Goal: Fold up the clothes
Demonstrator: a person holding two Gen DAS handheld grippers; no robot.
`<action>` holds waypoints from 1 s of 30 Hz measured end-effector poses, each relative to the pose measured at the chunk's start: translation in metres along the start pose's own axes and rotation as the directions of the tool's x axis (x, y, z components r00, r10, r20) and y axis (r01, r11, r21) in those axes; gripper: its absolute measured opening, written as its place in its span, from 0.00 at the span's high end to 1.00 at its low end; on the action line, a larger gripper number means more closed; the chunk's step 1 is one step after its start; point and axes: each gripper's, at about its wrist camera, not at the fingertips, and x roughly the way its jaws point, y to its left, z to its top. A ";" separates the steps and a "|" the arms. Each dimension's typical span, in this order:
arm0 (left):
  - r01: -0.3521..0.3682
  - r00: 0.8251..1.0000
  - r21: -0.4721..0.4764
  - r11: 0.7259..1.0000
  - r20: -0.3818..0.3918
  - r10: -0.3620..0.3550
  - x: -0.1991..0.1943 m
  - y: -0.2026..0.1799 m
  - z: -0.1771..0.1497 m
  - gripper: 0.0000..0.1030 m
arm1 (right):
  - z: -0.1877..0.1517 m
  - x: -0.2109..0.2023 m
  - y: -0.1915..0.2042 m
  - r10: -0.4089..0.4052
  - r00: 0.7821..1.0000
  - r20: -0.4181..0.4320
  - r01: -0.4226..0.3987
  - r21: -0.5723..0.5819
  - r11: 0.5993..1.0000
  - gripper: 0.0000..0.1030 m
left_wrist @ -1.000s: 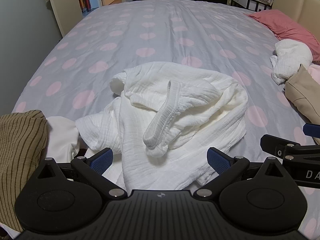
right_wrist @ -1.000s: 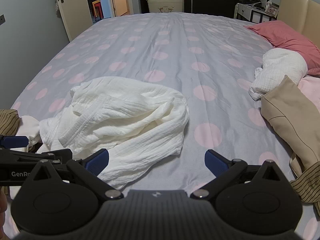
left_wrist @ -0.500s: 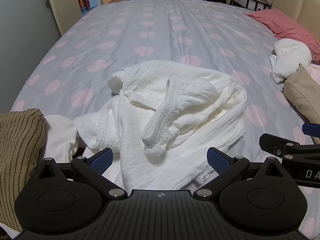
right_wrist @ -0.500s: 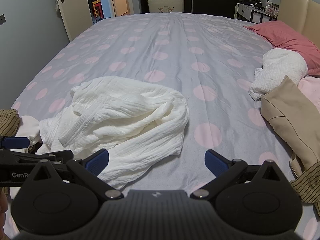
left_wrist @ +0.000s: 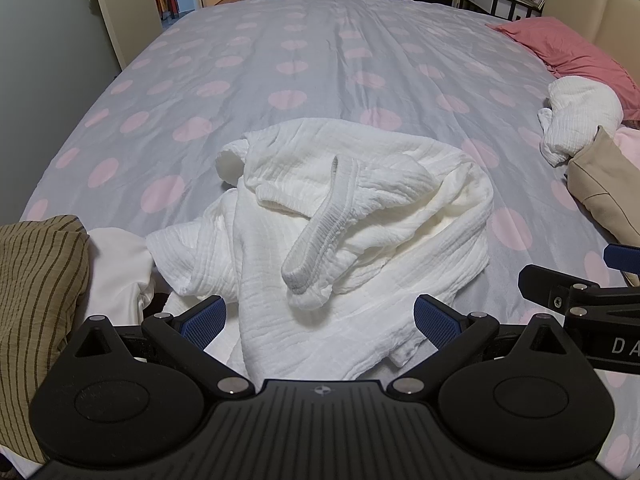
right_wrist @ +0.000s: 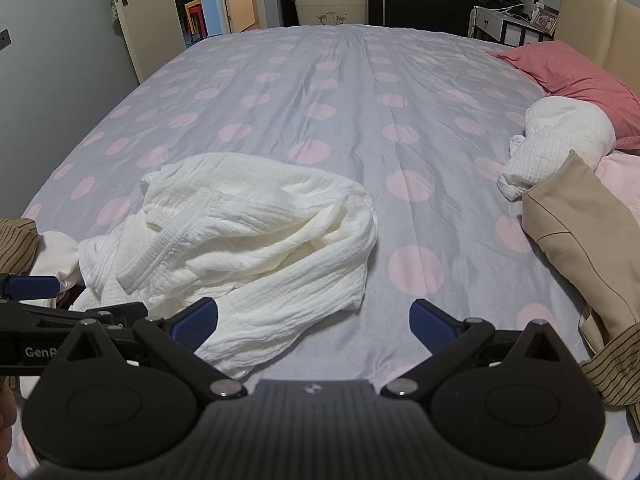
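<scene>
Hovering side by side, both tools wide-jawed, empty, above crumpled white garment.

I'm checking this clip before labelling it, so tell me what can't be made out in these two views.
- White garment: crumpled in both views; its type and full outline are hidden by its own folds.
- Striped brown cloth: cut off by the left wrist view's left edge.
- Tan garment: runs off the right wrist view's right edge.
- Framed picture on the far desk: too small to read.
</scene>
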 end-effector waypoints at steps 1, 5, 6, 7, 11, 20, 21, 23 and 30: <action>0.000 1.000 0.000 1.000 0.000 0.000 0.000 0.000 0.000 0.01 | 0.000 0.000 0.000 0.000 1.000 0.000 0.000 0.000 1.000 0.00; 0.001 1.000 0.002 1.000 0.000 -0.001 0.000 0.000 0.000 0.01 | 0.000 0.001 0.000 -0.002 1.000 -0.003 0.002 0.002 1.000 0.00; 0.001 1.000 0.002 1.000 0.000 -0.001 0.000 0.000 0.000 0.01 | 0.000 0.000 0.000 -0.002 1.000 -0.003 0.002 0.002 1.000 0.00; 0.001 1.000 0.002 1.000 0.000 -0.001 0.000 0.000 0.000 0.01 | 0.000 0.000 0.000 -0.002 1.000 -0.004 0.002 0.003 1.000 0.00; 0.001 1.000 0.003 1.000 -0.001 -0.001 0.001 0.000 0.000 0.01 | 0.000 0.001 0.000 -0.001 1.000 -0.004 0.001 0.004 1.000 0.00; 0.002 1.000 0.009 1.000 -0.002 -0.002 0.002 0.000 0.000 0.01 | 0.000 0.000 0.000 -0.001 1.000 -0.005 0.001 0.004 1.000 0.00; 0.002 1.000 0.009 1.000 -0.003 -0.002 0.002 -0.001 0.000 0.01 | 0.000 0.001 0.000 -0.001 1.000 -0.006 0.001 0.003 1.000 0.00; 0.001 1.000 0.010 1.000 -0.002 -0.001 0.002 -0.001 0.000 0.01 | 0.000 0.001 0.000 -0.001 1.000 -0.006 0.001 0.003 1.000 0.00; 0.018 1.000 0.016 1.000 -0.004 -0.018 0.009 0.002 0.002 0.01 | 0.000 0.001 0.000 -0.002 1.000 -0.005 0.002 0.008 1.000 0.00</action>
